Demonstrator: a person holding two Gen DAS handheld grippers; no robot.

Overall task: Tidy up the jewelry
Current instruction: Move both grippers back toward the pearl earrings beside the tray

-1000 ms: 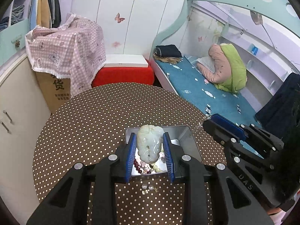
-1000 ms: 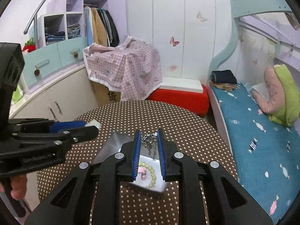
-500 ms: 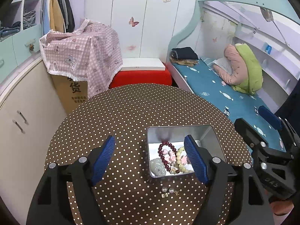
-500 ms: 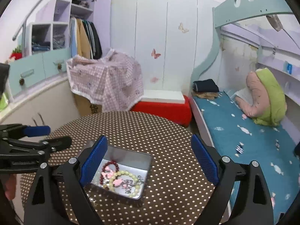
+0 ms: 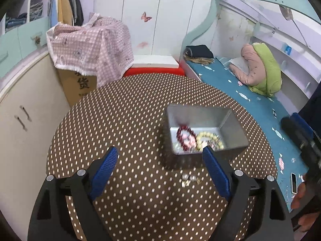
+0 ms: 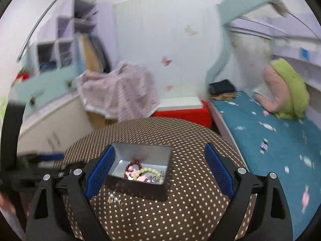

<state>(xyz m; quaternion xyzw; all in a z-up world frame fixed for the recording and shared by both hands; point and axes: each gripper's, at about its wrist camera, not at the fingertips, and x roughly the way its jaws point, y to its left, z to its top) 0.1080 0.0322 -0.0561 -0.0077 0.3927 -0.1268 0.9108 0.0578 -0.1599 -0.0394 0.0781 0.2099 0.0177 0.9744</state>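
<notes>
The metal tin (image 5: 204, 120) sits on the dotted round table (image 5: 124, 108), toward its right side in the left wrist view; inside lie a dark red bead bracelet (image 5: 183, 134), a pale yellow-green bead bracelet (image 5: 209, 138) and some pink and silvery pieces too tangled to sort out; just outside the tin's near wall, on the cloth, rests a small cluster of pearl earrings (image 5: 188, 178). The left gripper (image 5: 160, 170) hangs above those pearls with its jaws opening and nothing between them; the right gripper (image 6: 159, 168) stands wide and empty, framing the tin. I'd judge the loose pearls are next; best to come down straight, straddle the cluster, and close slowly so the tiny pieces don't skid on the cloth. The left wrist view shows the pearls crisply and a hand at its right edge; the right wrist view is smeared, yet it shows the tin's near wall and the other gripper at its left edge.
</notes>
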